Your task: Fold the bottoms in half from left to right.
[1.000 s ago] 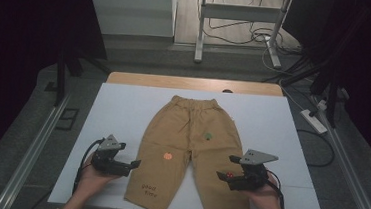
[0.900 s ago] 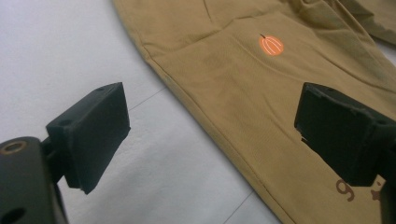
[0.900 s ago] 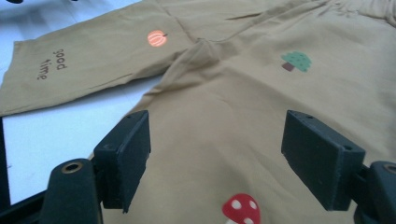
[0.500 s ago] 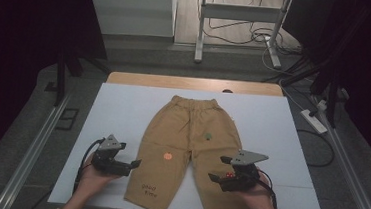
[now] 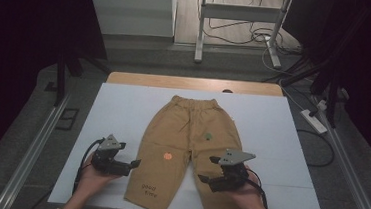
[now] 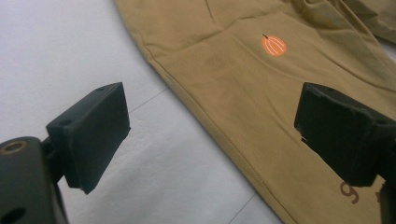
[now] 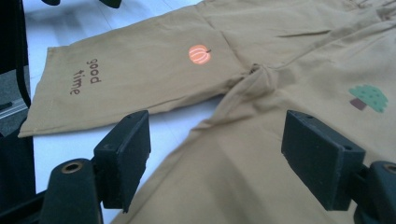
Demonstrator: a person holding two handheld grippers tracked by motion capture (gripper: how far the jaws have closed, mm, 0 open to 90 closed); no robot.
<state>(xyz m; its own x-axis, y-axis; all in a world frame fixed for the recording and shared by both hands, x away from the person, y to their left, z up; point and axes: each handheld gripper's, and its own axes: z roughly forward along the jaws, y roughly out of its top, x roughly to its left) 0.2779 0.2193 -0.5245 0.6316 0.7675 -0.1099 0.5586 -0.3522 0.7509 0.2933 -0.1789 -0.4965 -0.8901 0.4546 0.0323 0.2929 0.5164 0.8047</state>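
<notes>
On the white tabletop [image 5: 123, 109], tan trousers [image 5: 186, 134] are lying flat; the left gripper [image 5: 129, 165] and right gripper [image 5: 206, 169] are hovering over opposite legs, fingers [image 6: 91, 135] spread open, gripping nothing.

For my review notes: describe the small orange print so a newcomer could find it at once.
Tan trousers lie flat on the white table. On the leg beside the left gripper, an orange pumpkin sits above the words "good time"; the other leg's print is a green tree.

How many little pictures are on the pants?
2. An orange pumpkin sits on the left leg of the tan cotton pants, above the brown words "good time"; a green tree sits on the right leg. The underside is hidden.
</notes>
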